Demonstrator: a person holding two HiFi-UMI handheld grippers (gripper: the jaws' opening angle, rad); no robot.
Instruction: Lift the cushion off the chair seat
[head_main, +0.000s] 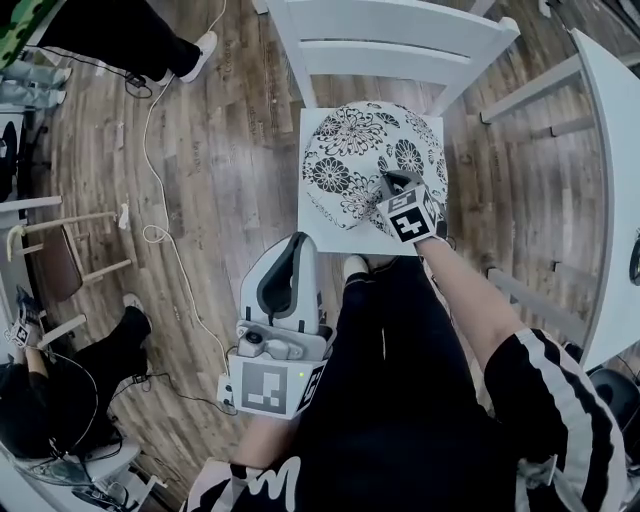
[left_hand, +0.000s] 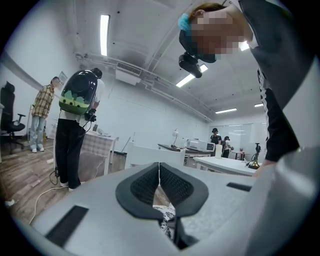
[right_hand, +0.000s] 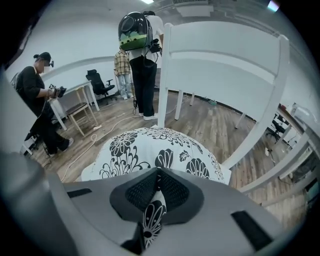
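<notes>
Your right tool (right_hand: 159, 176) is pinched shut on the near edge of the cushion (head_main: 350, 150), upper centre over the white chair seat (head_main: 322, 236); left tool (left_hand: 159, 169) closed, empty, lower centre

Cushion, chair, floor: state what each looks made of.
Cushion: soft woven cloth, matte, white with black flower print; it pleats between the right gripper's jaws. Chair: likely painted wood, smooth white satin finish, flat slats and seat. Floor: wood-grain planks with slight sheen; real wood or laminate, cannot tell.
</notes>
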